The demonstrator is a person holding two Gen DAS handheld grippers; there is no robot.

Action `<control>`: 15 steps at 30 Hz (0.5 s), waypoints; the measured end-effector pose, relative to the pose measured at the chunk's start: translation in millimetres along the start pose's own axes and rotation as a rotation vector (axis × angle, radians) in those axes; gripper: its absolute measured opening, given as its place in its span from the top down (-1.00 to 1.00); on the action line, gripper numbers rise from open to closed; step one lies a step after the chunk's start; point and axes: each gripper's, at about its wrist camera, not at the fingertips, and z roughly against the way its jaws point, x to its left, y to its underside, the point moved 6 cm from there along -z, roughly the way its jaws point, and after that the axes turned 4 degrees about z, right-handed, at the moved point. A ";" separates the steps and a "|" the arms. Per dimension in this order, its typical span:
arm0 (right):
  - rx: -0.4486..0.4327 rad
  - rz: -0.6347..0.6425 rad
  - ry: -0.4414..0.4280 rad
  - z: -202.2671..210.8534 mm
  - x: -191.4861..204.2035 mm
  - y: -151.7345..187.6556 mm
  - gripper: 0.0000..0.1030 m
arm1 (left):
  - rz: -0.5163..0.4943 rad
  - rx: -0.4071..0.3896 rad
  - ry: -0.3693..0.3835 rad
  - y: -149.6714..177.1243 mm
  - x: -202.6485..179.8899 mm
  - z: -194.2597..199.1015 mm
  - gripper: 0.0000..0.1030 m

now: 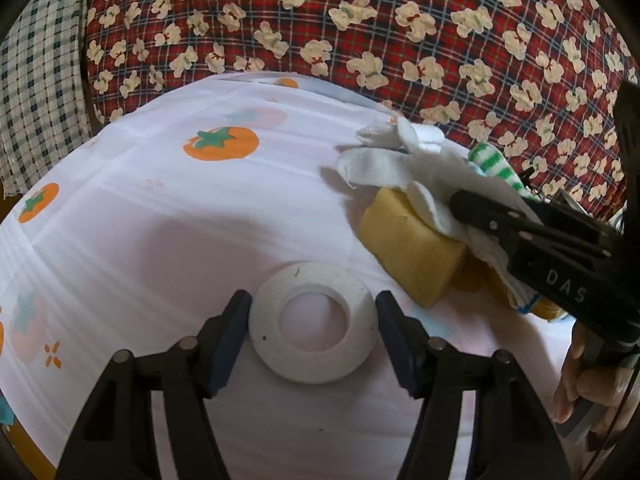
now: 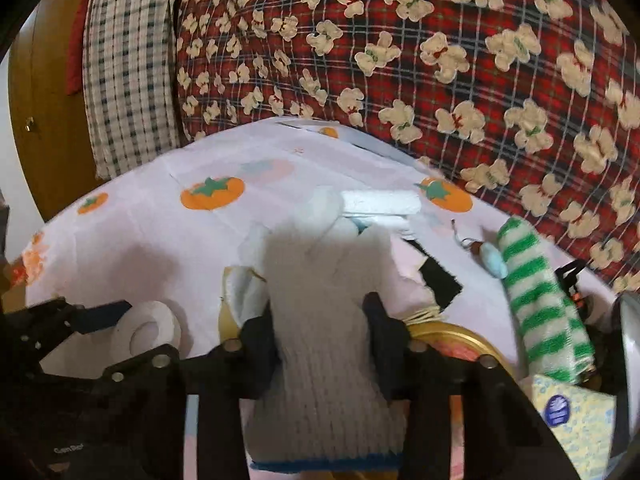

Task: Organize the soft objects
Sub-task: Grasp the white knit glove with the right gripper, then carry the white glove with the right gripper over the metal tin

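My left gripper [image 1: 313,328] is open, its fingers on either side of a white foam ring [image 1: 313,326] that lies flat on the persimmon-print cloth [image 1: 160,208]. My right gripper [image 2: 323,334] is shut on a white knitted glove [image 2: 324,304] with a blue cuff; in the left wrist view the glove [image 1: 400,160] drapes over a yellow sponge block [image 1: 412,248]. A green-and-white striped sock [image 2: 540,292] lies to the right. The ring [image 2: 150,330] and left gripper [image 2: 86,314] also show at the lower left of the right wrist view.
A red plaid quilt with cream bears [image 2: 440,60] rises behind the table. A checked cloth [image 2: 128,60] hangs at the left. A gold tin lid [image 2: 452,338], a tissue pack [image 2: 572,416], a small blue charm [image 2: 494,260] and folded white pads [image 2: 380,202] lie nearby.
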 end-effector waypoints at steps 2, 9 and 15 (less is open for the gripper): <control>-0.007 -0.024 -0.019 1.2 -1.3 1.1 0.39 | 0.006 -0.015 -0.006 -0.3 1.2 2.6 -0.24; -0.247 -0.134 -0.157 64.5 -2.8 -3.3 0.42 | 0.037 -0.119 0.035 -8.2 1.4 22.0 -0.23; -0.397 -0.191 -0.225 118.0 -7.0 1.7 0.42 | 0.021 -0.229 0.087 -19.4 -13.6 52.6 -0.23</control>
